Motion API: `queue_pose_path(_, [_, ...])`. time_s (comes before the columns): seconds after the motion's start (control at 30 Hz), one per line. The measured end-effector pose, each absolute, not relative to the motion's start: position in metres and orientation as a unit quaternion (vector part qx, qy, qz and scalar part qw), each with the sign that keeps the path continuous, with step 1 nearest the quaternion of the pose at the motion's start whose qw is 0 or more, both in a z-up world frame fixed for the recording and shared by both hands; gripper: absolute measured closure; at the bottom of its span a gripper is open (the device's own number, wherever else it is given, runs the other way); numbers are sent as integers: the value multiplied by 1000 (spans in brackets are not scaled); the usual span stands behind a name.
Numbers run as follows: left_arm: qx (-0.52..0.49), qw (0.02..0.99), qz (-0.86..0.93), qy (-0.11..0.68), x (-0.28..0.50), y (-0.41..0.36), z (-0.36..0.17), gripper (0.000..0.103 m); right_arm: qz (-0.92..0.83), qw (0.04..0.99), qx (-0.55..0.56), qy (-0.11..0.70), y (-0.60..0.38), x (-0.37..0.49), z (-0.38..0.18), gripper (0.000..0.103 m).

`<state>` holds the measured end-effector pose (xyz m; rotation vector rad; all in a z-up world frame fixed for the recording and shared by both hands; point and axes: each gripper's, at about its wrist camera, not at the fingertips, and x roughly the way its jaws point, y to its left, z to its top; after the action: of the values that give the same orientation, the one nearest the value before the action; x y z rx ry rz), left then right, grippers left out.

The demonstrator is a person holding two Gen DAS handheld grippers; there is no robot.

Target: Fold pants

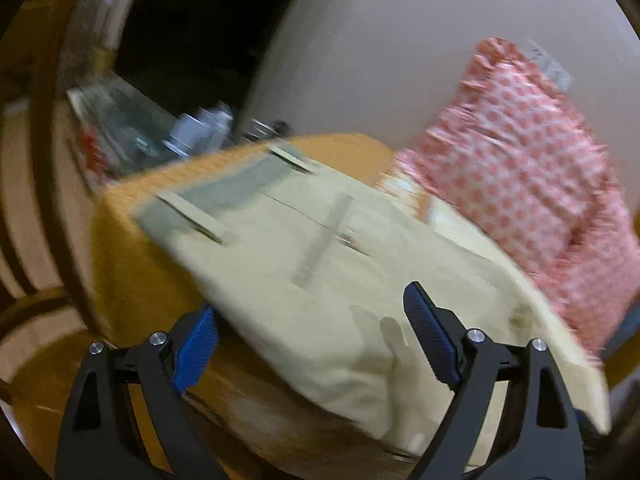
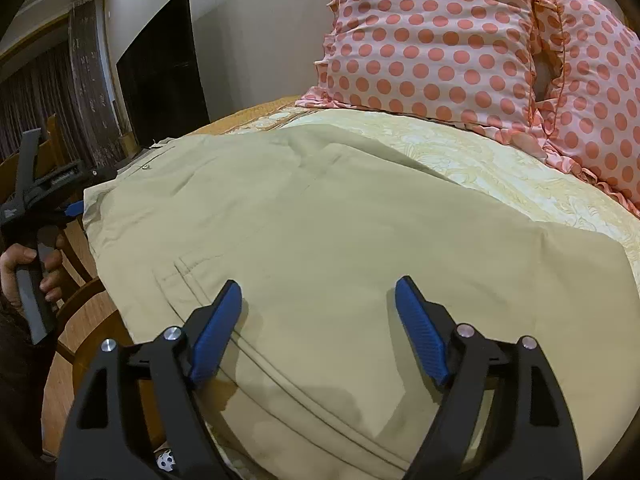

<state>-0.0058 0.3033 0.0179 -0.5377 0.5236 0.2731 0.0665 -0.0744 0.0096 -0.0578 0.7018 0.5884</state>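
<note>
I am holding both my jaws wide apart, with nothing gripped between them. My left gripper [image 1: 316,344] is hovering at the near left side of the bed [image 1: 132,280], its blue pads [image 1: 430,338] spread on either side of a fold of cloth; the left pad is sitting just beside the cloth's edge, though the picture is blurred and I cannot tell whether it is touching. My right gripper [image 2: 318,330] is hanging low over the near part of the cloth, jaws equally wide, the fabric showing between them.

The pants [image 2: 320,220] are lying flat on the bed, beige, folded over on themselves and covering most of its near half. Their waistband, with belt loops and a grey lining showing, is lying toward the far left corner of the bed in my left view [image 1: 224,196]. A stitched pocket seam is running under my right gripper's left pad.

Beyond the pants, a pale yellow patterned sheet [image 2: 500,176] is showing, and two pink pillows with coral dots [image 2: 436,40] are leaning at the far right edge of the bed, the nearer frill touching the sheet. In my right view my left hand [image 2: 24,268] is gripping the other tool's handle off the bed's left edge, beside a wooden chair [image 2: 76,248]. A dark screen [image 2: 164,68] is standing against the far wall.
</note>
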Motion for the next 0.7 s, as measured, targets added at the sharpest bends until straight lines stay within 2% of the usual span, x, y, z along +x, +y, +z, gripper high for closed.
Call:
queue_pose_path(0.1, [-310, 912, 84, 255, -5, 299, 17, 16, 284, 897, -27, 338, -74, 67, 9, 24])
queue_pose_path(0.2, [-386, 890, 67, 235, -9, 315, 11, 28, 285, 897, -26, 337, -73, 67, 9, 24])
queue_pose_path(0.27, [-455, 861, 57, 220, -12, 335, 4, 41, 286, 897, -25, 337, -73, 67, 9, 24])
queue_pose_path(0.3, [-484, 846, 56, 217, -12, 345, 0, 43, 286, 897, -24, 337, -73, 68, 9, 23])
queue_pose_path(0.4, [-512, 828, 65, 218, -11, 354, -5, 56, 288, 897, -19, 335, -73, 67, 9, 23])
queue_pose_path(0.43, [-519, 822, 77, 223, -11, 356, -7, 69, 289, 897, -16, 334, -74, 67, 9, 23])
queue_pose_path(0.47, [-522, 818, 89, 227, -11, 357, -8, 88, 291, 896, -12, 334, -75, 66, 10, 23])
queue_pose_path(0.57, [-492, 829, 115, 239, -9, 351, 2, 92, 304, 891, 15, 337, -85, 64, 12, 22])
queue_pose_path(0.7, [-366, 885, 153, 245, 4, 311, 51, 93, 307, 890, 62, 332, -115, 58, 19, 21])
